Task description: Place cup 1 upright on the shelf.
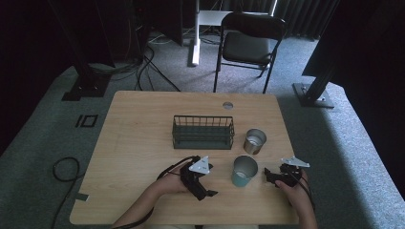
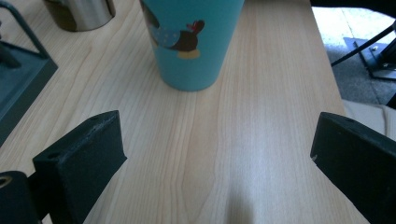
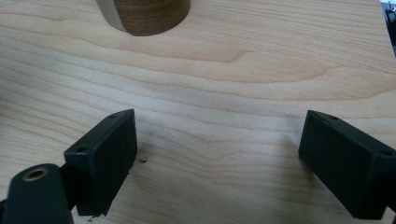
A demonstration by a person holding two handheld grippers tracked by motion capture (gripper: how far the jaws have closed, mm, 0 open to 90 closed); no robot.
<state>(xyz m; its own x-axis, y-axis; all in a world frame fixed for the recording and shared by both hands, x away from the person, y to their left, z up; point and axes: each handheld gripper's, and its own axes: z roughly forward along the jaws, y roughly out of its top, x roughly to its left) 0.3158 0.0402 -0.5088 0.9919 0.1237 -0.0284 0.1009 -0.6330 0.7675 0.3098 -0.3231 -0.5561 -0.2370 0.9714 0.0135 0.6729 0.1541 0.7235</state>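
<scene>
On the near half of the table (image 1: 143, 143) there's a teal cup (image 1: 244, 171) with a little cartoon print on its side, standing upright between the two hands, and that's what both sets of tongs seem to be lined up on. The left tongs (image 1: 208, 190) sit just left of it, jaws spread wide with nothing between them; in the left gripper view the teal cup (image 2: 194, 42) is straight ahead, a bit past the jaw tips, not touching. The right tongs (image 1: 270, 175) are just right of the cup, also wide open and holding nothing, resting low over bare wood. Their own camera looks more toward the steel cup (image 1: 254, 141), whose base (image 3: 142, 16) shows at the top of the right gripper view mirroring the wood grain. That steel one stands a little farther back and to the right, just beside the right end of the dark wire basket (image 1: 203, 132), which looks empty from above as far as I can tell. So progress-wise, I'd say basically nothing is done yet: both cups on the table, nothing gripped, nothing in the basket. My guess is the teal cup gets picked up first, probably by the left side, and everything after that is still to do.
</scene>
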